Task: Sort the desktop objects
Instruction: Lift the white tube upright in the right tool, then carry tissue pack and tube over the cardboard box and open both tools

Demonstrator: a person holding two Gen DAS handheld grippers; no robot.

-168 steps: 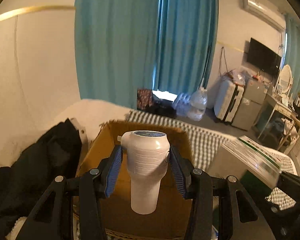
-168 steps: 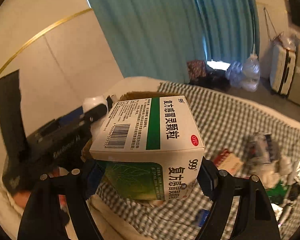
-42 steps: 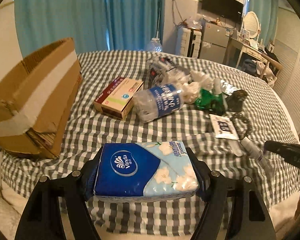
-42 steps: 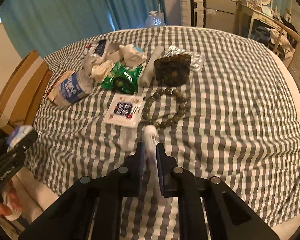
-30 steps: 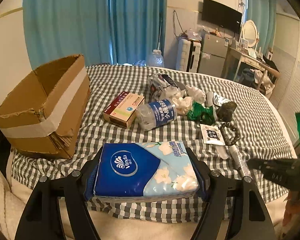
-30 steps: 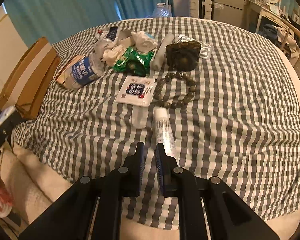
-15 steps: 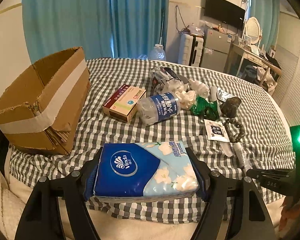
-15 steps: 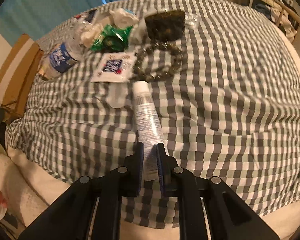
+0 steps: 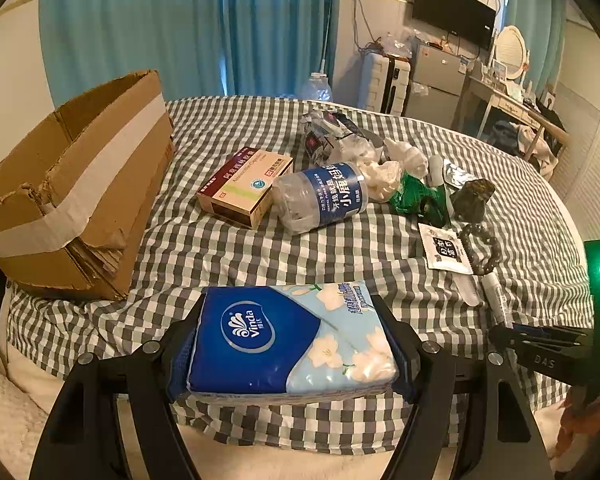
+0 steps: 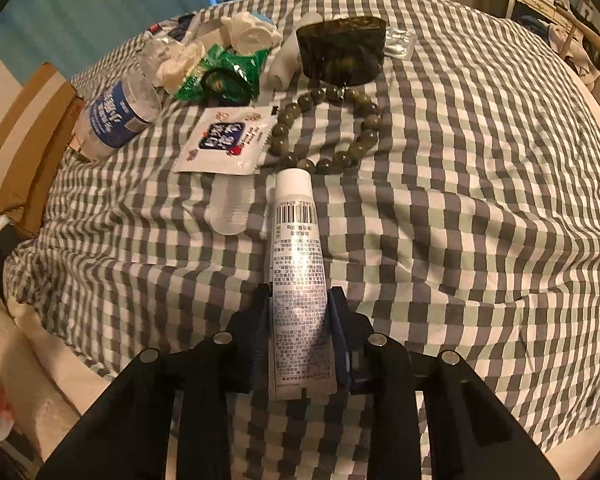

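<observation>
We see our left gripper (image 9: 290, 344) at the bottom centre of the left view, its two pads pressed against the ends of a blue tissue pack (image 9: 290, 340), which it holds clear above the checked bedspread (image 9: 236, 256). At the left edge sits an open cardboard box (image 9: 76, 184) with a white tape band. Between the pack and the far curtains lie a medicine carton (image 9: 246, 186), a crushed water bottle (image 9: 320, 196) touching it, crumpled white paper (image 9: 384, 174) and a green wrapper (image 9: 416, 196).

In the right view our right gripper (image 10: 300, 320) points down at the bed from the lower centre. Its jaws are opening, with the flat end of a white tube (image 10: 298, 272) between them; the tube lies on the bedspread with its cap pointing up the frame, and the pads stand at its sides without clearly pressing it. Just beyond the cap curls a string of dark beads (image 10: 332, 128). To the tube's left lies a clear cap (image 10: 230, 206), partly under a white sachet (image 10: 224, 140). A dark pouch (image 10: 340, 54) sits at the upper centre, touching the beads. Nothing lies across the tube.
</observation>
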